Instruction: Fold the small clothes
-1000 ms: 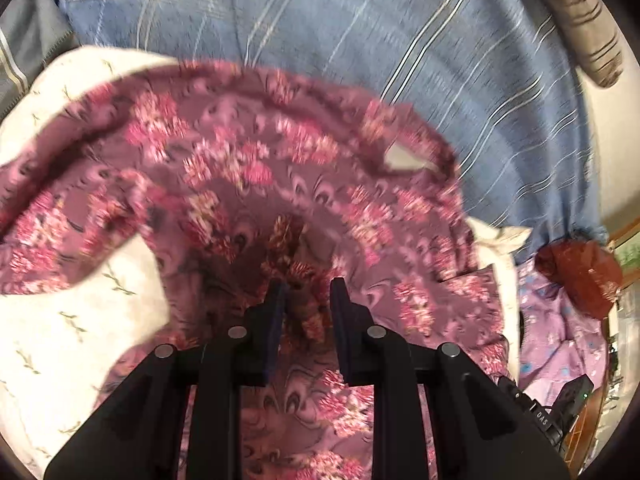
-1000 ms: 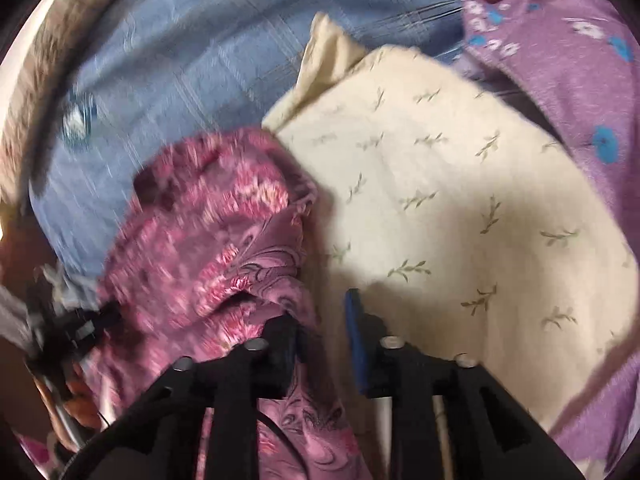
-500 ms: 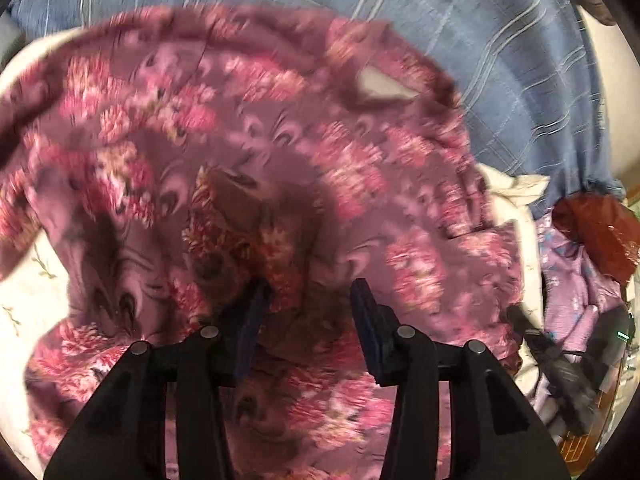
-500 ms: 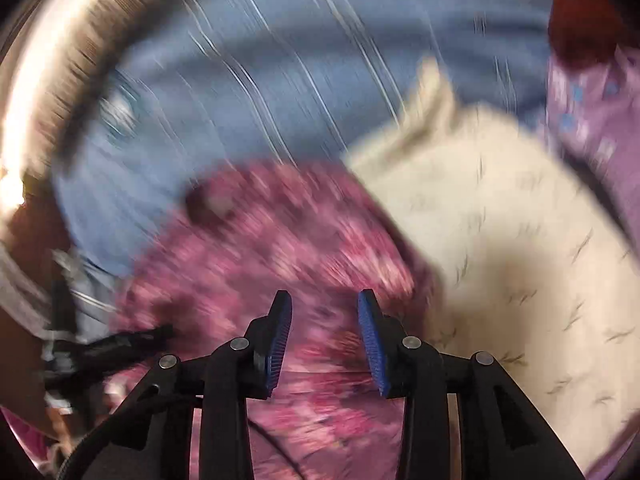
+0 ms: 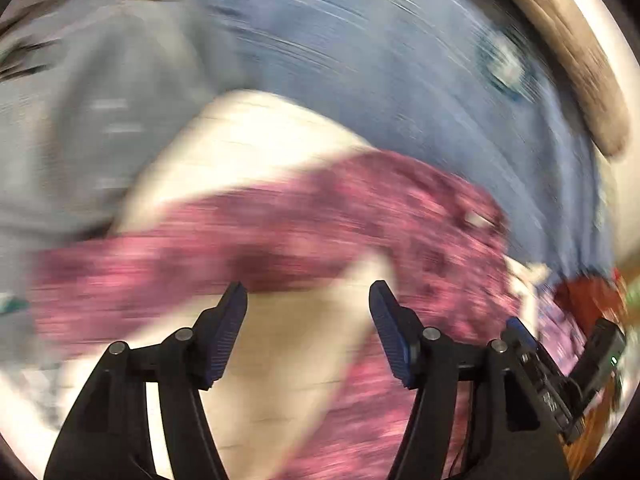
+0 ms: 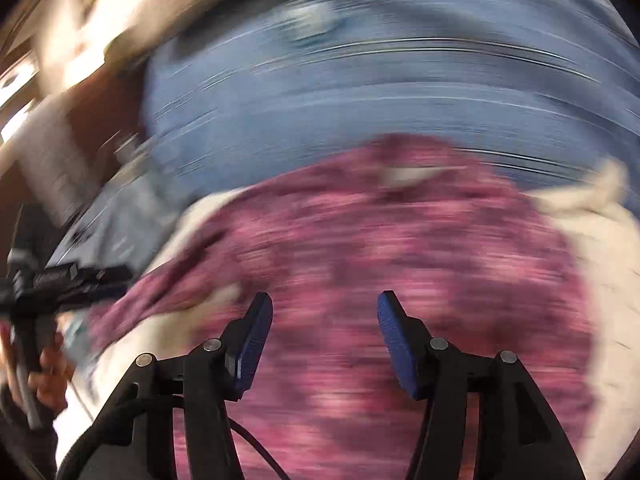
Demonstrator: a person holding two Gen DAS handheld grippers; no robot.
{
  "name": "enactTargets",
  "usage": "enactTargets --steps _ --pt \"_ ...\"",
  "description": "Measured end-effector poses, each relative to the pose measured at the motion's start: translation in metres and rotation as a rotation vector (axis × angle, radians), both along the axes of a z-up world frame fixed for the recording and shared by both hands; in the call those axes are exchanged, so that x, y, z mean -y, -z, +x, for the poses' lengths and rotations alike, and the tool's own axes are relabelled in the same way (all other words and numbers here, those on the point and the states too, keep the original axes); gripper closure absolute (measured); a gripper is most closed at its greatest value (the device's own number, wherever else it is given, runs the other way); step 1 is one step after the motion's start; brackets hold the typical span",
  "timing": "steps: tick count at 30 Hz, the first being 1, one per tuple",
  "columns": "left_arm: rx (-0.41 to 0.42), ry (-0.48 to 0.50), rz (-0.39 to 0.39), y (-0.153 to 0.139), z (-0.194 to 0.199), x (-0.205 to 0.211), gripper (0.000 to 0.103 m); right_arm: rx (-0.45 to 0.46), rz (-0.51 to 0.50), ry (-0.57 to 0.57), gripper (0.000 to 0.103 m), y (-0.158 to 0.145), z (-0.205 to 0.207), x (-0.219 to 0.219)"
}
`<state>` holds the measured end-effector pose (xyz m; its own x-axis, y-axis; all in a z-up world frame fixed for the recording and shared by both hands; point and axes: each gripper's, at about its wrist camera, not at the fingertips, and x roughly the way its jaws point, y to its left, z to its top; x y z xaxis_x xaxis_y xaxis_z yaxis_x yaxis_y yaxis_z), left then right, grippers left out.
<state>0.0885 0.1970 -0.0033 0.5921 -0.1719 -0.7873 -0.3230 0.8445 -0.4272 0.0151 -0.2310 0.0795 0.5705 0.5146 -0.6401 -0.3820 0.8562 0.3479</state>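
Note:
A maroon garment with pink flowers (image 5: pixel 360 216) lies spread over a cream cloth (image 5: pixel 248 148) with small leaf prints. Both views are motion-blurred. My left gripper (image 5: pixel 308 300) is open and empty, above the cream cloth just short of the garment's edge. My right gripper (image 6: pixel 324 312) is open and empty, above the floral garment (image 6: pixel 400 248). The cream cloth also shows at the right of the right wrist view (image 6: pixel 600 248).
A blue striped sheet (image 5: pixel 400 72) covers the surface behind the clothes and shows in the right wrist view (image 6: pixel 360 80). A grey garment (image 5: pixel 80 120) lies at the left. Purple and red clothes (image 5: pixel 580 300) lie at the right. The other gripper (image 6: pixel 60 280) shows at the left.
Both grippers have opened wide and let go of the floral garment, which now lies spread out. Both cameras are moving fast and have pulled back from the cloth.

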Motion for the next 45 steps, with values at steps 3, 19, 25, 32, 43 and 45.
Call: enactTargets --steps 3,19,25,32,43,45 --pt "-0.001 -0.153 0.020 -0.001 -0.047 -0.076 0.040 -0.023 0.003 -0.197 0.047 -0.004 -0.009 -0.091" --pt "0.063 -0.512 -0.055 0.021 -0.172 -0.224 0.040 0.306 -0.548 -0.679 0.055 0.053 -0.131 -0.407" --pt "0.077 -0.452 -0.052 0.017 -0.151 -0.200 0.040 0.248 -0.398 -0.583 0.096 0.034 -0.103 -0.385" --pt "0.094 -0.265 -0.024 -0.005 -0.087 -0.124 0.040 0.208 -0.086 -0.258 0.096 -0.043 -0.053 -0.200" --pt "0.021 0.142 0.035 -0.017 0.041 0.077 0.040 -0.018 0.106 0.416 0.096 0.011 -0.025 0.143" --pt "-0.005 0.191 0.009 -0.011 0.059 0.111 0.040 -0.114 0.143 0.476 0.096 0.039 -0.019 0.178"
